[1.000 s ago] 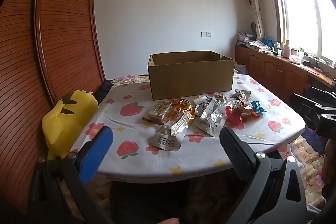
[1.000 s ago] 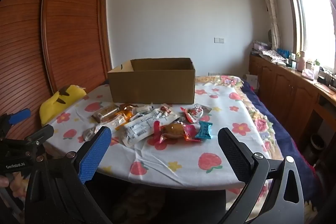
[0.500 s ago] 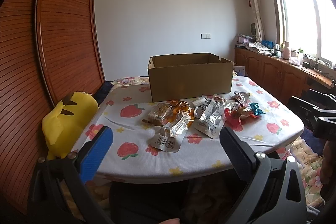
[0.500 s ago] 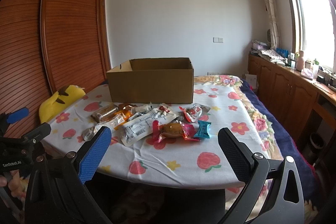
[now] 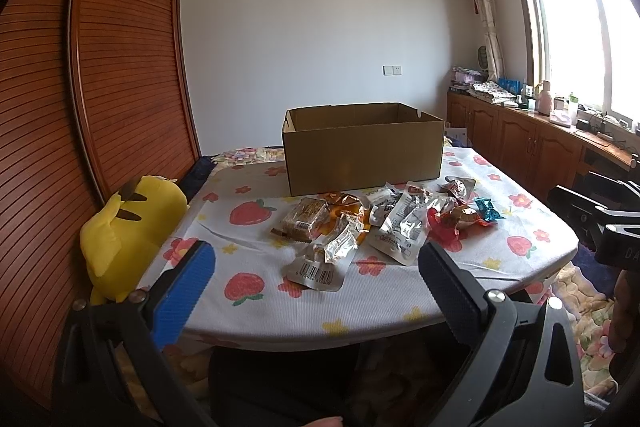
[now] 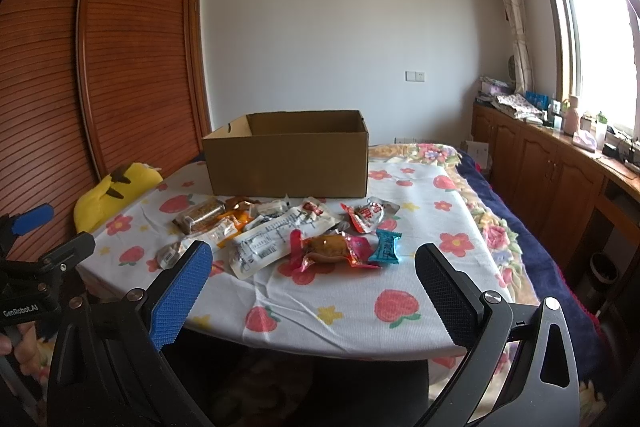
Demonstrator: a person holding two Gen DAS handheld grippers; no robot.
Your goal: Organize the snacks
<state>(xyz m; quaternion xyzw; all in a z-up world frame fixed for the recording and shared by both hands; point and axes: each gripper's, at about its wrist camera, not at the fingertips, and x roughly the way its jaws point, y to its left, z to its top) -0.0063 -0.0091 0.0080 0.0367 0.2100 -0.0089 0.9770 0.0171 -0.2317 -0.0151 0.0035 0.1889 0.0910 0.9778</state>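
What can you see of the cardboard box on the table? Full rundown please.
The cardboard box is plain brown corrugated card, rectangular, open at the top with no flaps showing above the rim. A small notch marks the rim at one end. It stands upright on the fruit-and-flower tablecloth, at the far side, behind the snack packets; the nearest packets lie at its front base. Its inside walls look bare; the floor is hidden. No dents or labels show. Neither gripper touches it.
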